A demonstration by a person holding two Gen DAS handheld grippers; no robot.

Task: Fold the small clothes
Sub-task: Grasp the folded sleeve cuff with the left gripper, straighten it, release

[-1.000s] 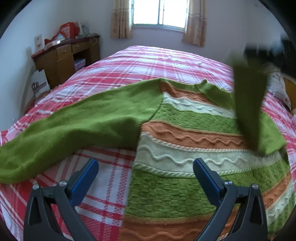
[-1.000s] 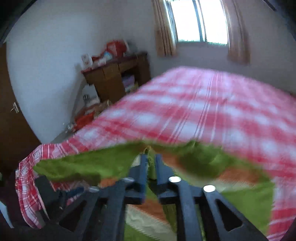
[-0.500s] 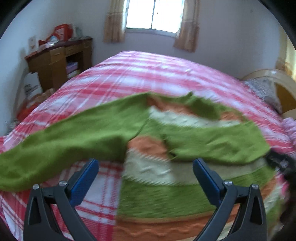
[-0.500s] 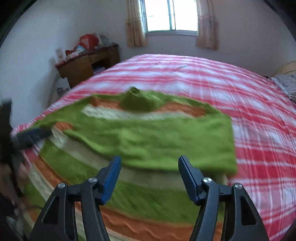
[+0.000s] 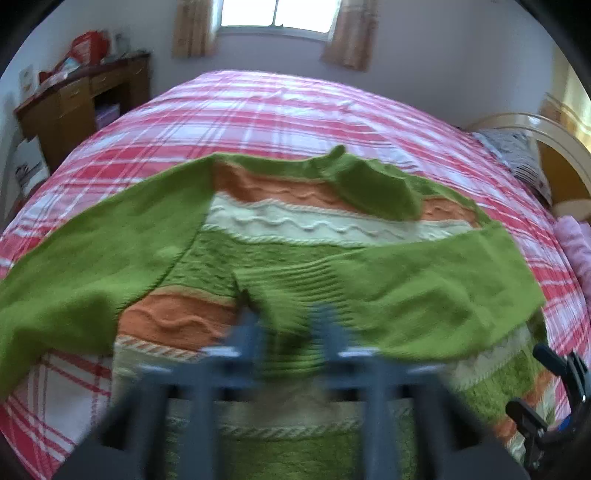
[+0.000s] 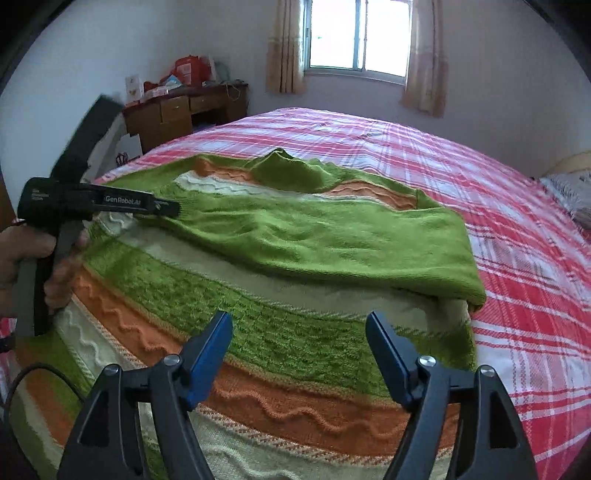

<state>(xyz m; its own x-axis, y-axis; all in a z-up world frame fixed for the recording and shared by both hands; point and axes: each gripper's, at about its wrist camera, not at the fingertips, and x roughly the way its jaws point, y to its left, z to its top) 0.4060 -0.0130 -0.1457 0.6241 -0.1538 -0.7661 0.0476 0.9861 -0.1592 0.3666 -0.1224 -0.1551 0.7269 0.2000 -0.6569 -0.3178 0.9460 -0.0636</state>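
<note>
- The left gripper (image 5: 286, 332), blurred in its own view, had just snapped closed on the ribbed cuff (image 5: 295, 284) of the sweater's folded-over sleeve (image 5: 424, 288); the right wrist view showed its tip (image 6: 166, 208) pressed at that cuff.
- The right gripper (image 6: 299, 354) hovered with jaws that had just been widening, nothing between them, above the sweater's lower stripes.
- The sweater (image 6: 258, 332), striped green, orange and cream, lay flat on the plaid bed cover (image 6: 517, 240), its collar (image 6: 284, 166) pointing toward the window (image 6: 358, 35) and its hem nearest both grippers.
- One sleeve lay folded across the chest, its long axis running side to side from the right shoulder to the cuff at the left gripper; the other sleeve (image 5: 92, 251) stretched out flat to the left, beyond the body.
- By position, the left hand (image 6: 22, 258) looked the nearer to that unfolded sleeve, which likely remained to be brought in; the right gripper sat nearer the hem and the folded edge.
- A wooden desk (image 6: 184, 110) stood against the far wall beside the bed.
</note>
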